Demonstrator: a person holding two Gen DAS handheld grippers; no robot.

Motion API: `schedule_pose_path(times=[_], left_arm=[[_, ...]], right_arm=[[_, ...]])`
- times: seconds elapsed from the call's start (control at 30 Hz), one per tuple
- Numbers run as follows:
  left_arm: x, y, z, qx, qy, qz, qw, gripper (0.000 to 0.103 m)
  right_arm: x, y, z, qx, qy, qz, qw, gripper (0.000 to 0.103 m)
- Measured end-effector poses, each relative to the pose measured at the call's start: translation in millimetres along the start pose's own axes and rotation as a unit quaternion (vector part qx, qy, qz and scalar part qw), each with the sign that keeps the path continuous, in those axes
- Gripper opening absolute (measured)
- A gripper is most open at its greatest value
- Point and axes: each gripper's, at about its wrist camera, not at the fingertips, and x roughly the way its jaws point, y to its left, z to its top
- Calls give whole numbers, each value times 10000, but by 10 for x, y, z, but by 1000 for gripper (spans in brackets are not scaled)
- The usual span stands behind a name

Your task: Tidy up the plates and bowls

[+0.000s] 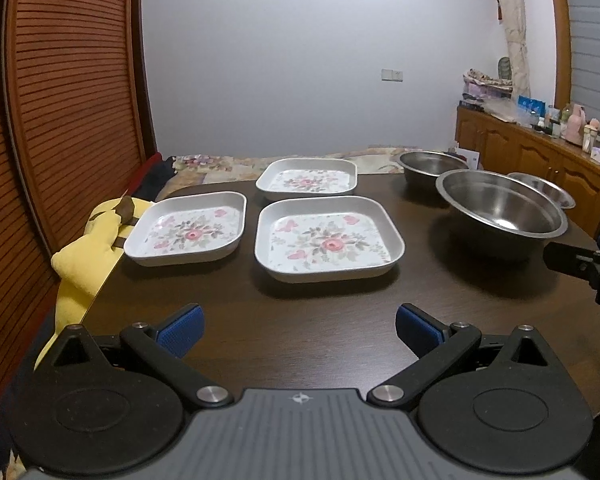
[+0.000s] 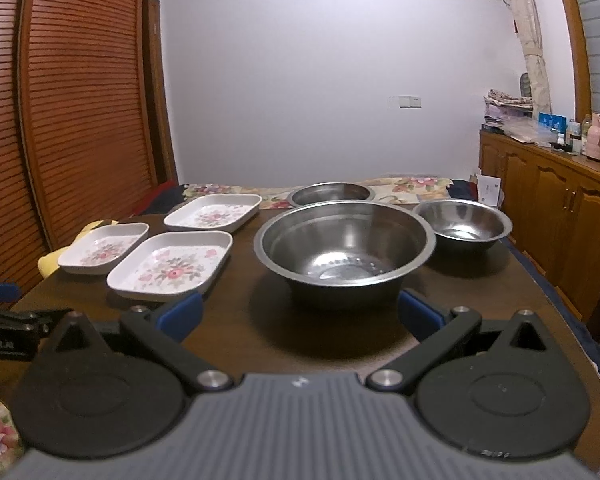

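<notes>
Table [image 1: 320, 340]: dark wood; carries everything I must sort.
Big bowl [image 2: 346, 246]: steel, just ahead of my right gripper [image 2: 300, 314], whose jaws are spread wide and empty. I'd nest the two smaller bowls [image 2: 462, 224] [image 2: 331, 194] into it, pinching rims squarely.
Plates [image 1: 328, 240] [image 1: 188, 228] [image 1: 308, 178]: three floral square ones, apart; I'd stack them.
Left gripper [image 1: 300, 330]: jaws wide, empty, short of the nearest plate.
Writing: a blurred word on the other gripper's body; unreadable.
</notes>
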Motion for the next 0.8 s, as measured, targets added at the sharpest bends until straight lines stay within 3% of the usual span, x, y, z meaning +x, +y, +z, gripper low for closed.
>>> schedule_pose_path(times=[0.67, 0.8], left_arm=[[172, 421, 98, -50, 67, 263, 9996, 103], [240, 520, 112, -79, 87, 157, 9998, 103]], right_arm=[[304, 452, 204, -449, 55, 720, 9964, 103], [397, 574, 226, -557, 114, 877, 9945, 103]])
